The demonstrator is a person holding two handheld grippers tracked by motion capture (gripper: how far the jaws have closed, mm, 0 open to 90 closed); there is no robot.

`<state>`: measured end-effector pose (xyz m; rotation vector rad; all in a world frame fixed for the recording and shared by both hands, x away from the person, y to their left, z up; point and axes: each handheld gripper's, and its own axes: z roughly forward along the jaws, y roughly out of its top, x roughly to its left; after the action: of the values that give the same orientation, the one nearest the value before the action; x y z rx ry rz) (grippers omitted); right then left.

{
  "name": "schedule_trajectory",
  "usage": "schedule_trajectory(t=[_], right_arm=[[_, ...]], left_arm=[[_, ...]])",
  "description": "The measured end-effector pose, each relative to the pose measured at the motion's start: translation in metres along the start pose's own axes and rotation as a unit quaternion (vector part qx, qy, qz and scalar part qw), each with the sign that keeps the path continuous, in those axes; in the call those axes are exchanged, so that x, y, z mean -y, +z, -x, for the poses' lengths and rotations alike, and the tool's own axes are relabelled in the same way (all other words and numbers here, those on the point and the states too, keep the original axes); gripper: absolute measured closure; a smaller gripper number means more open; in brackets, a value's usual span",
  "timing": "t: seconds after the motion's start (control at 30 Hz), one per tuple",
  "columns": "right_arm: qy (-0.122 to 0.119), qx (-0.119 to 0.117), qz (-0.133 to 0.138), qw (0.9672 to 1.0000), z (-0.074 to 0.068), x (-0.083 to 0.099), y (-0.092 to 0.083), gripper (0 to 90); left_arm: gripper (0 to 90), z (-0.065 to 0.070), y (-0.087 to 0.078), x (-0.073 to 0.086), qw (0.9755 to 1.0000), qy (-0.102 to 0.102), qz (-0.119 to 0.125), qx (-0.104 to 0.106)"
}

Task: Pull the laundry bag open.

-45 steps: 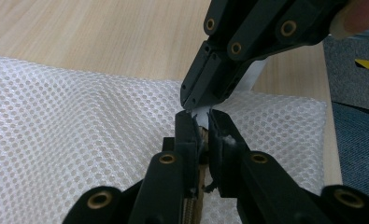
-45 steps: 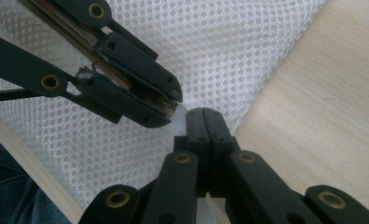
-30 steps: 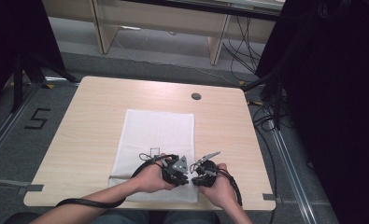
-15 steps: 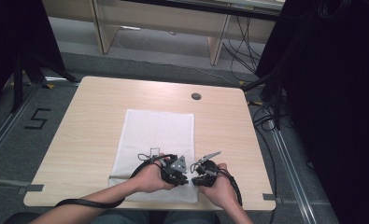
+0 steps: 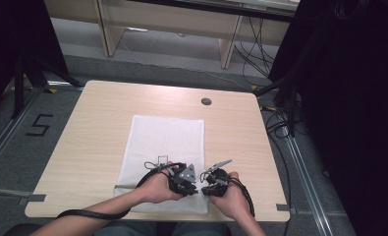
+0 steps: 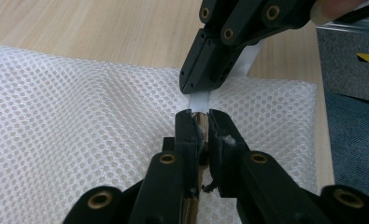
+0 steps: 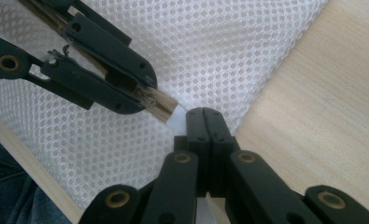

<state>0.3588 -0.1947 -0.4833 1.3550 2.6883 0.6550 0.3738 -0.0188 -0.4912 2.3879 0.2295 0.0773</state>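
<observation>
Left gripper (image 6: 200, 122) jaws clamp a thin wooden stick (image 7: 159, 106); right gripper (image 7: 203, 113) jaws pinch its white strip (image 6: 200, 100), above mesh bag (image 5: 164, 142).

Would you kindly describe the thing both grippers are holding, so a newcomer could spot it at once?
On the wooden table lies a white mesh cloth. Above its near right corner, the left gripper and right gripper meet tip to tip. Between them is a thin wooden stick with a white strip at its end.

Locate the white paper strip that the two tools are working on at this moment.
In the left gripper view the white strip stretches between the left tool and the right tool, just above the white mesh mat, near the table's front edge.
</observation>
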Motion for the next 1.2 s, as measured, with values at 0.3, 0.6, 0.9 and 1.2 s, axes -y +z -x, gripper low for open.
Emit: schedule_trajectory(t=[0.3, 0.6, 0.9, 1.2], right_arm=[[-0.001, 0.0, 0.001, 1.0, 0.0005, 0.0002, 0.0, 90.0], [-0.004, -0.003, 0.004, 1.0, 0.0012, 0.0003, 0.0003, 90.0], [-0.004, -0.005, 0.005, 1.0, 0.0012, 0.0002, 0.0004, 90.0], [-0.007, -0.003, 0.004, 1.0, 0.0016, 0.0, 0.0005, 90.0]], left_arm=[[82.6, -0.0003, -0.0017, 0.0014, 1.0, -0.005, 0.002, -0.001], [82.6, 0.0, -0.004, 0.0023, 1.0, -0.001, -0.001, -0.002], [82.6, 0.0009, -0.0054, 0.0022, 1.0, -0.005, 0.0, 0.0], [82.6, 0.0003, -0.0082, 0.0028, 1.0, 0.0, -0.001, -0.002]])
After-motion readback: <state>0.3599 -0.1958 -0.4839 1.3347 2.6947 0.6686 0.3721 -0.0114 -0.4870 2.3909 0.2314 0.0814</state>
